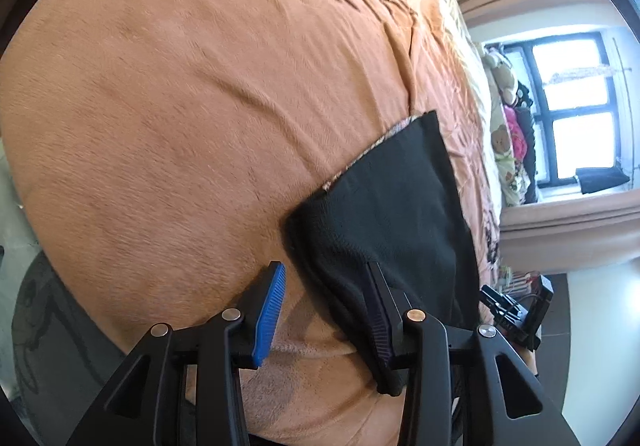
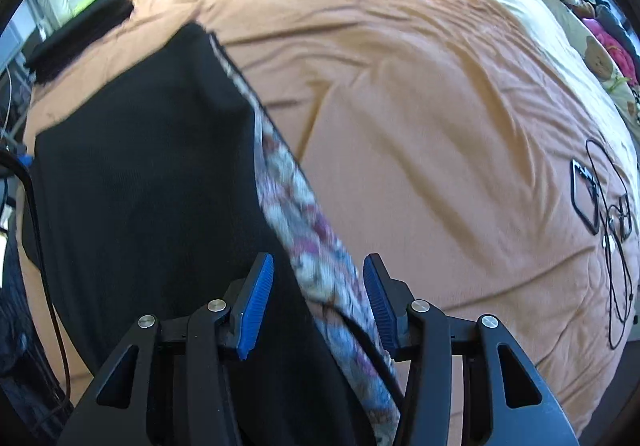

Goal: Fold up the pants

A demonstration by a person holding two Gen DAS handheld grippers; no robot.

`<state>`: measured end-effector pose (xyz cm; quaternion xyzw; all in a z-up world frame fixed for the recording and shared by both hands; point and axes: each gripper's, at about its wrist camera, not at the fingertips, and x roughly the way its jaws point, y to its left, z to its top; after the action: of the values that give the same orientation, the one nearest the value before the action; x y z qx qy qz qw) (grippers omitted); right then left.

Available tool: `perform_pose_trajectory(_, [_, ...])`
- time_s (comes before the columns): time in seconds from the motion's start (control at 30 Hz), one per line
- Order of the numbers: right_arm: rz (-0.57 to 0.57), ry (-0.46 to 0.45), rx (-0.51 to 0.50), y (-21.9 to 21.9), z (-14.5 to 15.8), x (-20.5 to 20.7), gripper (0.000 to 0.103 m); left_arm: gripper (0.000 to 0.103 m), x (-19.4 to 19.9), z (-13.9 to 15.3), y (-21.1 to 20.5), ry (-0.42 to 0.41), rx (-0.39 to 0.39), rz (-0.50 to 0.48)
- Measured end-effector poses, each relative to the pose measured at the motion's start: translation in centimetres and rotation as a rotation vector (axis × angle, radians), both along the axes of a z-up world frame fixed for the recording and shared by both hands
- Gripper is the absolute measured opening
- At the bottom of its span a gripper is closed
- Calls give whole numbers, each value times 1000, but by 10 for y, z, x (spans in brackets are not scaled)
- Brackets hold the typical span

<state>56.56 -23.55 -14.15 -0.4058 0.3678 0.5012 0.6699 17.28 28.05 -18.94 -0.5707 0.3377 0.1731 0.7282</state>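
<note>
The black pants (image 1: 384,214) lie folded on the orange blanket (image 1: 180,106), showing a flowered inner edge (image 1: 400,126). My left gripper (image 1: 325,278) stands open at the pants' near corner. The black cloth rests against the right finger (image 1: 380,318), while the blue left pad (image 1: 270,310) is clear of it. In the right wrist view the pants (image 2: 140,186) spread to the left, and their flowered strip (image 2: 304,230) runs down between the fingers. My right gripper (image 2: 318,302) is open over that edge, with neither blue pad (image 2: 256,306) pressing on the cloth.
Another dark garment (image 2: 80,34) lies at the bed's far corner. Soft toys (image 2: 600,62) sit along the far side near a window (image 1: 576,106). A black line drawing (image 2: 612,206) marks the blanket at the right. Cables (image 2: 40,246) hang off the bed's left edge.
</note>
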Motion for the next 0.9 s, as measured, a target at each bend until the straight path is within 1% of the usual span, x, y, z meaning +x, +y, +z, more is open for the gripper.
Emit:
perform_pose_trajectory(0.07, [13,14,-3,-1,-4,-3,45,41,6,-3,-2,12,0,-8])
perform_pose_trajectory(0.2, [22,40,16,0,-9,-1,45,41,14,-4,-4,39,32,-17])
perform_pose_trajectory(0.23, [26,43,16,1,-10,-1,45,39,16,-4,-3,48,34,-12])
perform_pose_trajectory(0.27, [26,38,6,3,-14,0,45,32,17,-5,-3,56,34,-8])
perform_pose_trajectory(0.3, [23,36,-9,5,-20,3,45,28,18,-6,-2,70,39,-6])
perform_pose_trajectory(0.33, [21,30,-23,7,-24,5,34,19,19,-7,-2,84,45,-5])
perform_pose_trajectory(0.37, [22,19,-35,8,-30,6,16,14,18,-9,-2,91,45,-4])
perform_pose_trajectory(0.43, [21,8,-48,10,-34,8,7,9,19,-10,-2,89,47,0])
perform_pose_trajectory(0.47, [17,-8,-43,9,-33,9,5,6,18,-10,-3,93,58,-3])
perform_pose_trajectory(0.53, [-10,-18,-22,7,-29,14,5,5,19,-8,-5,103,85,-17])
perform_pose_trajectory(0.63, [-100,3,21,2,-24,30,6,5,17,-8,-4,100,79,-15])
perform_pose_trajectory(0.7, [-139,18,17,1,-27,35,7,5,16,-9,-2,94,69,-12])
perform_pose_trajectory(0.73, [-160,17,13,0,-29,36,12,5,16,-9,-2,92,69,-13])
perform_pose_trajectory(0.77, [-184,23,21,-1,-29,38,21,5,16,-8,-1,90,69,-15])
perform_pose_trajectory(0.8, [-214,35,38,-3,-27,40,25,5,16,-8,0,86,63,-17])
perform_pose_trajectory(0.87, [-260,66,89,-10,-18,44,46,5,13,-8,1,77,41,-22])
perform_pose_trajectory(0.9, [-278,80,111,-15,-14,46,50,5,10,-7,3,73,26,-13])
